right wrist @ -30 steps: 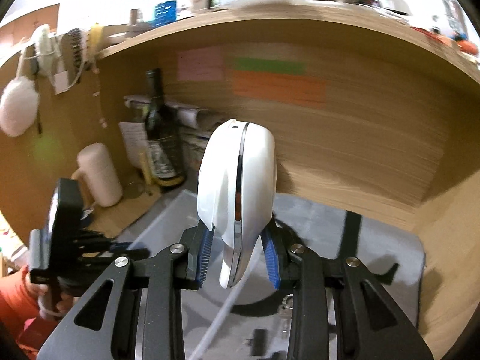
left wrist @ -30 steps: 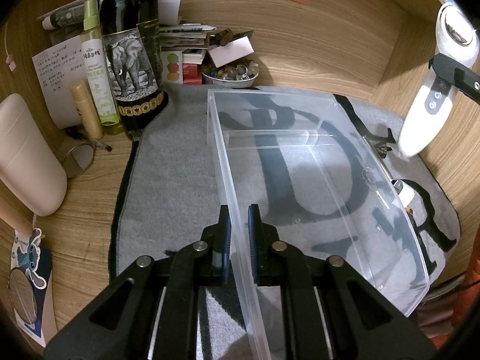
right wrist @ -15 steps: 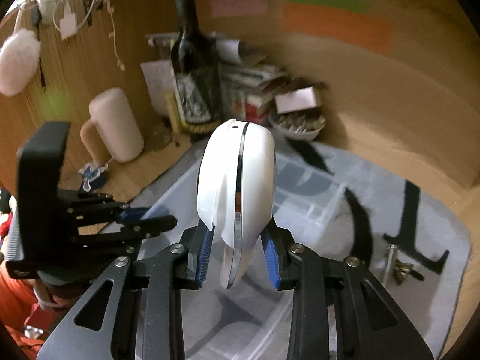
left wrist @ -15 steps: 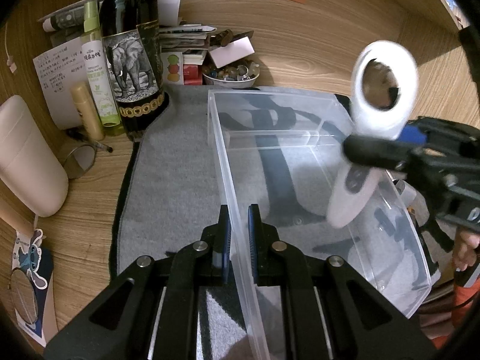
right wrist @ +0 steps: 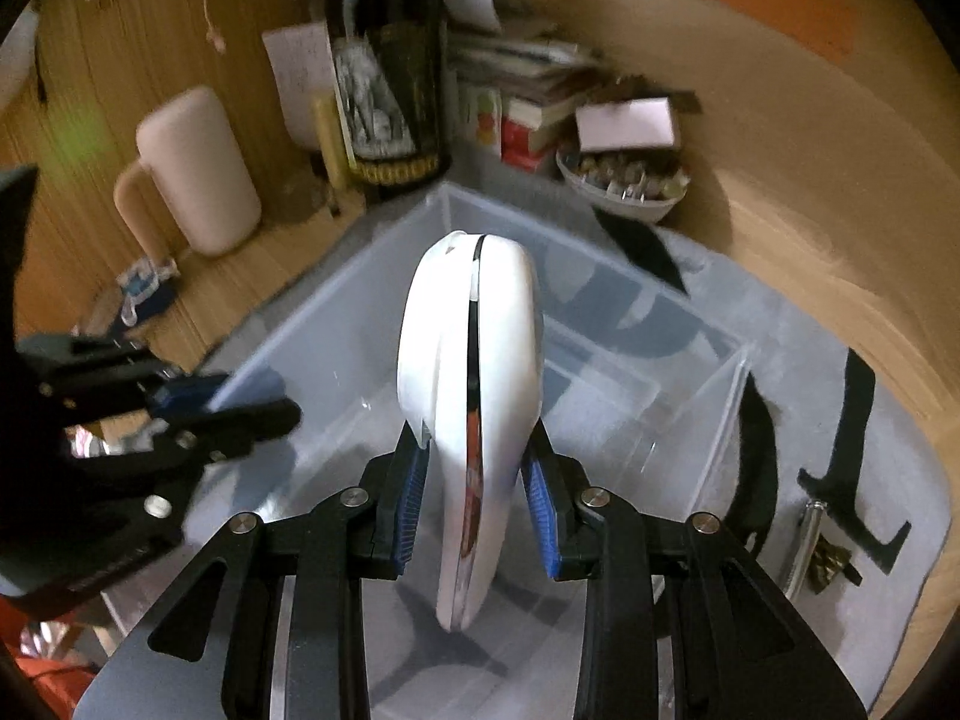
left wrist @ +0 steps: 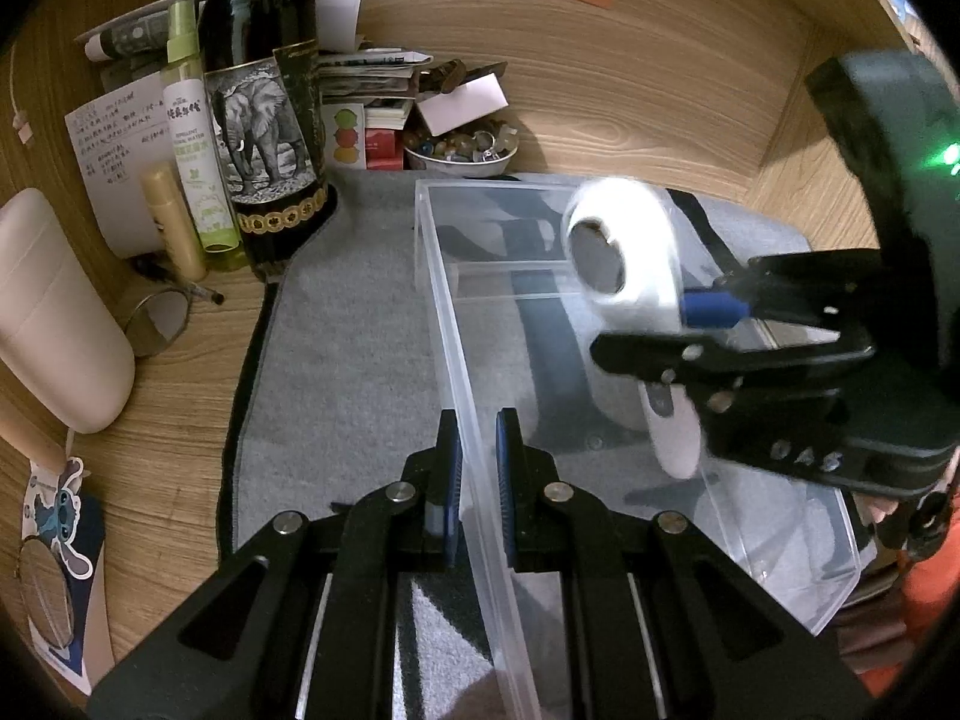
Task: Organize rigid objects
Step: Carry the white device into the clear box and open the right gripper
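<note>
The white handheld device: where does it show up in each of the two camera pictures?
Left wrist view: white handheld device at right of centre, over the clear plastic bin, held by the right gripper.
Right wrist view: centre, between that gripper's jaws.
Shared landmark: elephant-label wine bottle.

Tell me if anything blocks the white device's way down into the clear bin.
Nothing visible does. The white device, clamped in the right gripper, hangs over the clear bin, whose floor below looks bare. The left gripper clamps the bin's wall.
</note>
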### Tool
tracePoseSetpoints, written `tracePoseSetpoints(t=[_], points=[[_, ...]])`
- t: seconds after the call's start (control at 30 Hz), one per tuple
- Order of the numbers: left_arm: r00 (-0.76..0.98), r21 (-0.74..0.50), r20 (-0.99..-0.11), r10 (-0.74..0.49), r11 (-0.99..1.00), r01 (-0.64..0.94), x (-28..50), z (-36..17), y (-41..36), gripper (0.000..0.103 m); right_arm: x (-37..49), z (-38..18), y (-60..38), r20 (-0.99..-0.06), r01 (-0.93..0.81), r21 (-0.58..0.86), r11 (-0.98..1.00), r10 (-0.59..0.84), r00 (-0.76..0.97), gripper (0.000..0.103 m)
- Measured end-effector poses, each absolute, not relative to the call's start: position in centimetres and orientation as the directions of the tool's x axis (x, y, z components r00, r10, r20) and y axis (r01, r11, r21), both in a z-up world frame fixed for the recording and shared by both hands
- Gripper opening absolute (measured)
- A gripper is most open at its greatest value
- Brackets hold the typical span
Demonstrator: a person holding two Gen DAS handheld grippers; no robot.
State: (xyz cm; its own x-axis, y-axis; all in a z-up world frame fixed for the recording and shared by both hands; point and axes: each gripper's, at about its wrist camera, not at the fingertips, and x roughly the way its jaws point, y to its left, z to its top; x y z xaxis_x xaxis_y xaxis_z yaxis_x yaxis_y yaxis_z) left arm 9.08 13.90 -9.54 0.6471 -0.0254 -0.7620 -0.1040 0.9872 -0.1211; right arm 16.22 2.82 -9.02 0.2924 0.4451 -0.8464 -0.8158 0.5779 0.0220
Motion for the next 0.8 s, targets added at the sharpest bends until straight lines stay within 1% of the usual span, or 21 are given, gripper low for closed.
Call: tracePoseSetpoints(t=[0.27, 0.47, 0.53, 0.8], points=[[0.647, -0.12, -0.762, -0.023, 0.987, -0.105, 9.1, -9.5, 13.9, 0.011, 15.5, -10.0, 3.3, -0.878, -0.838, 0.001, 0.546, 0.401, 0.26, 0.03], [0.646, -0.119, -0.763, -0.023, 0.987, -0.106, 9.1, -9.5, 13.8, 0.011, 15.3, -8.8, 2.8, -0.852, -0.832, 0.009, 0.555, 0.44, 0.284, 0.033], [0.646, -0.115, -0.763, -0.019, 0.988, -0.106, 9.1, -9.5, 13.7, 0.011, 15.3, -8.2, 2.4, -0.839, -0.825, 0.001, 0.564, 0.45, 0.307, 0.044], [0.644, -0.116, -0.765, -0.018, 0.987, -0.11, 9.1, -9.4, 13.5, 0.011, 14.7, -5.5, 0.8, -0.765, -0.791, -0.056, 0.609, 0.483, 0.426, 0.068]])
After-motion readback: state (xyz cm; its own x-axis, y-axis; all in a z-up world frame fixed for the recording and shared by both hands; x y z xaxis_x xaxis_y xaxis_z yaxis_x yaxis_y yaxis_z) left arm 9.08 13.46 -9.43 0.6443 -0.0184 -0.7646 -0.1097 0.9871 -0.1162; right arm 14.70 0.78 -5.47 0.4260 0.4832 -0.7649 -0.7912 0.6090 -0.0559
